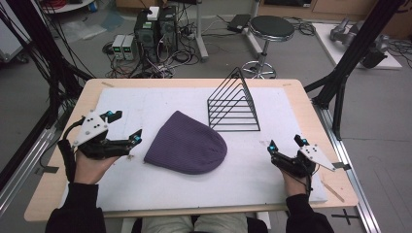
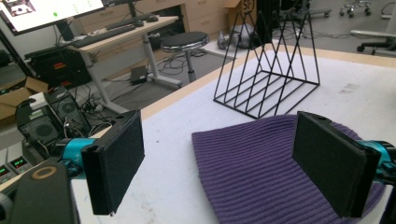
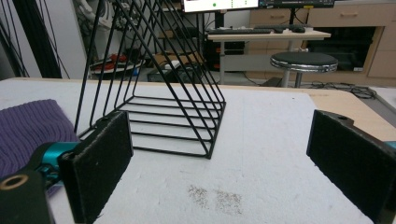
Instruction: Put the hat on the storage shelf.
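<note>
The purple hat (image 1: 187,144) lay flat mid-tabletop (image 1: 291,104), before the wire rack (image 1: 233,104). The left gripper (image 1: 125,127) beside its rim and the right gripper (image 1: 286,143) well apart both had fingers wide open, holding nothing. I judged pinching the rim squarely best; no writing was legible.

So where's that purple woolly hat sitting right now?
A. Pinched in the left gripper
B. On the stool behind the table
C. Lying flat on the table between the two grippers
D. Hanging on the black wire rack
C: the hat lies flat on the white table top, with the left gripper and right gripper open on either side and the wire rack behind it.
</note>
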The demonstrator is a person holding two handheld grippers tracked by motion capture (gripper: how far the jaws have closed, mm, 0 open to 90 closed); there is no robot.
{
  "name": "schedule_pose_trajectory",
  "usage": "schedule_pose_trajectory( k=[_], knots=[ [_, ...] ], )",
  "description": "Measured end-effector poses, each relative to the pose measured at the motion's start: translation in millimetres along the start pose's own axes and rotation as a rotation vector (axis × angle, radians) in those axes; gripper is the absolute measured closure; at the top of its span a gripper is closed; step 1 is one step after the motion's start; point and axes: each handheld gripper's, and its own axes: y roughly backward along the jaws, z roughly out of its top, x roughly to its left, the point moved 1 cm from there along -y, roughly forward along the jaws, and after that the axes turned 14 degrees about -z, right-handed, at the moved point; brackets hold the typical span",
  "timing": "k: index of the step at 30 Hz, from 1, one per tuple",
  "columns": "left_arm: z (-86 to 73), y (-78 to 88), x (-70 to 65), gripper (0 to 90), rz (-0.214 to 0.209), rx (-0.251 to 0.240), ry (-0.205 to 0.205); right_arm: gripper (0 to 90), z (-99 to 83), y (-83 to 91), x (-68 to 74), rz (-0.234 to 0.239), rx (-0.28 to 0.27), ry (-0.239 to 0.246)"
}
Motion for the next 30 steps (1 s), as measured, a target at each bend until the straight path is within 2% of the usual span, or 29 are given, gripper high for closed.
schedule_pose_trajectory(
  k=[5, 13, 19, 26, 30],
  knots=[
    [6.0, -11.5, -4.6, 17.5, -0.035, 0.007, -0.012, 6.1, -0.1, -0.8, 0.1, 0.002, -0.001, 0.004],
    [14.1, -29.2, -13.6, 17.5, -0.088, 0.055, -0.043, 6.1, -0.2, -0.5, 0.7, 0.003, 0.005, 0.001],
    [15.5, -54.3, -24.1, 17.4, -0.146, 0.093, -0.056, 6.1, -0.1, -0.5, 0.9, 0.003, 0.004, 0.002],
    [19.6, -85.7, -40.4, 17.4, -0.226, 0.176, -0.099, 6.1, 0.0, -0.8, 0.2, 0.006, -0.001, 0.002],
    [20.4, -101.4, -49.1, 17.4, -0.259, 0.213, -0.113, 6.1, 0.0, -0.6, 0.6, 0.010, -0.001, 0.000]
  ],
)
